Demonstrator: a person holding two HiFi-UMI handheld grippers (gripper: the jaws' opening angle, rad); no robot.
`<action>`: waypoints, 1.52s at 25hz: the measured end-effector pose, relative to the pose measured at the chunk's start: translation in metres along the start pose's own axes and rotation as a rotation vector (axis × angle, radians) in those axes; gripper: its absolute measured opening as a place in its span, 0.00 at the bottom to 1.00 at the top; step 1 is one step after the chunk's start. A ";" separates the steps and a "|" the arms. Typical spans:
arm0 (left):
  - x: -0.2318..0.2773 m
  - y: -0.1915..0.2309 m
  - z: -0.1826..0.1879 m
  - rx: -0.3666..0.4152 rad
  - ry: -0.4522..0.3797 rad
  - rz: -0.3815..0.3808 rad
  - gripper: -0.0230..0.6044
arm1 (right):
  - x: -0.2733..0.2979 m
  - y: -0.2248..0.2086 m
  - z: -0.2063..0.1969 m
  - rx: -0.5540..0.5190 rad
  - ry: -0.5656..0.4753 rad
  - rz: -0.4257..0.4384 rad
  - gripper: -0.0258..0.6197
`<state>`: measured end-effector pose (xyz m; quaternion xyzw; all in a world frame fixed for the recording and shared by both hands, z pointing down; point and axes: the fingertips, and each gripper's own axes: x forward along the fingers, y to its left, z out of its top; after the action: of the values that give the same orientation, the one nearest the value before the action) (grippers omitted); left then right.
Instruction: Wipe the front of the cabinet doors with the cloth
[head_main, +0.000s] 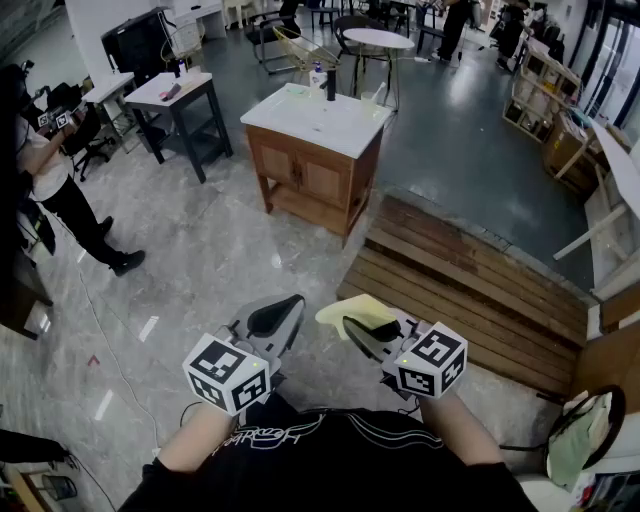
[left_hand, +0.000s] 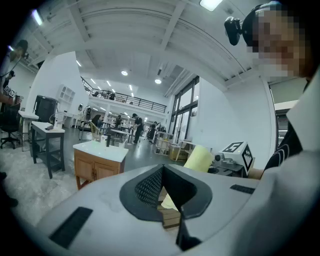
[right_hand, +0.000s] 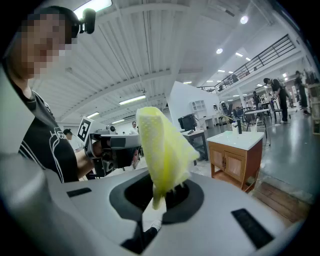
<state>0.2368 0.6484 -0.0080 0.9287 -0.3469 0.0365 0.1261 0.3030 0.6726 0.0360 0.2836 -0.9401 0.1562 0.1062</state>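
The wooden cabinet (head_main: 312, 172) with a white sink top stands a few steps ahead on the marble floor, its two doors (head_main: 305, 180) facing me. Both grippers are held close to my chest, far from it. My right gripper (head_main: 352, 324) is shut on a yellow cloth (head_main: 356, 311), which sticks up out of the jaws in the right gripper view as the cloth (right_hand: 161, 150). My left gripper (head_main: 288, 304) is beside it, jaws together with nothing in them. In the left gripper view the cabinet (left_hand: 97, 163) is at left and the cloth (left_hand: 199, 159) at right.
A slatted wooden platform (head_main: 470, 290) lies right of the cabinet. A dark desk (head_main: 178, 100) stands behind it on the left and a round table (head_main: 378, 40) beyond. A person (head_main: 50, 185) stands at far left. A bag (head_main: 578, 435) sits at lower right.
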 end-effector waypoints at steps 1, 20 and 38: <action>0.000 0.000 0.001 0.000 -0.001 -0.001 0.05 | 0.000 0.000 0.001 0.001 0.000 0.000 0.10; 0.005 0.112 -0.056 -0.162 0.099 0.063 0.05 | 0.107 -0.040 -0.028 0.139 0.115 0.027 0.10; 0.076 0.489 -0.057 -0.302 0.204 0.156 0.05 | 0.427 -0.213 0.043 0.235 0.152 -0.005 0.10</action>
<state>-0.0243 0.2594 0.1611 0.8611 -0.4047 0.0877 0.2951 0.0704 0.2759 0.1689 0.2837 -0.9039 0.2861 0.1435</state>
